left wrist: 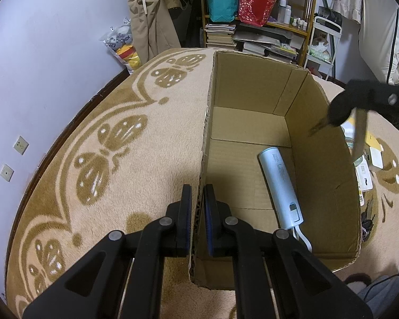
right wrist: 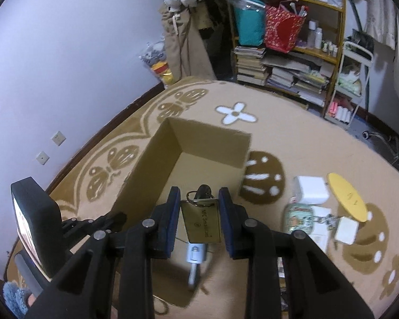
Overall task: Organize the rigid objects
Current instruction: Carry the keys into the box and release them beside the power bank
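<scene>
So the setup is a patterned beige-and-tan rug on the floor with an open cardboard box sitting on it. Behind that there's a wooden bookshelf crammed with stacked books, a teal bag and a red gift bag, plus some beige clothes hanging by the wall.

On the rug to the right of the box there's a little pile of stuff: a white charger block, a yellow disc, a small white square thing and a greenish printed pouch. They sit close together, some touching.

Inside the box, lying flat on the bottom near the right wall, is a light blue power bank with a white cable coming off its near end.

The left hand-held gripper is clamped right on the near-left wall of the box, one finger outside and one inside, pinching the cardboard edge.

The right hand-held gripper hangs over the near end of the box, fingers apart around a gold NFC card tag on a key ring. I can't tell if the pads are actually touching the tag's edges. The tag hangs directly above the power bank, which peeks out underneath it.
</scene>
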Motion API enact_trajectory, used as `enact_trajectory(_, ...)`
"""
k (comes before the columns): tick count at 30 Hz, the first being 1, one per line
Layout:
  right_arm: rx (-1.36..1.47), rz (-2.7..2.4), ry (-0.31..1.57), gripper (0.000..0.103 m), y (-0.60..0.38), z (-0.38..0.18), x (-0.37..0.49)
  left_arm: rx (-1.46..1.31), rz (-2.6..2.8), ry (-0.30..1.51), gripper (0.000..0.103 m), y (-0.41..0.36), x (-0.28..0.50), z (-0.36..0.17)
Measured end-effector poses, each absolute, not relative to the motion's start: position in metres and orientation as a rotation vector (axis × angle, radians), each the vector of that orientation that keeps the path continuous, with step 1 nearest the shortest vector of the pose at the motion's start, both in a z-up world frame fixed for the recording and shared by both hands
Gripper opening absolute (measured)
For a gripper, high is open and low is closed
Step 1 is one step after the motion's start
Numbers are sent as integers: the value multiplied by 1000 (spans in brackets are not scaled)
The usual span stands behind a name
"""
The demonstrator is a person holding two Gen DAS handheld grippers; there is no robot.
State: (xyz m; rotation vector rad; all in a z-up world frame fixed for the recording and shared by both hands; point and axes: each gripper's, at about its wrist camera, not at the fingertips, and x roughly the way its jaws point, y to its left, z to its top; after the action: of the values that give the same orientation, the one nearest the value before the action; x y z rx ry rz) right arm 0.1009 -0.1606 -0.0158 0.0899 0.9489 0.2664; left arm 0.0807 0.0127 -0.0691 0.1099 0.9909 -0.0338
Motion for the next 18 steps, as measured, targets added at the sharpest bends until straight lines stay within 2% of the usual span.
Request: enact_trajectory(18,58,252,1060,31,-143,-66,100,112,-34,994,8,11,83,-73)
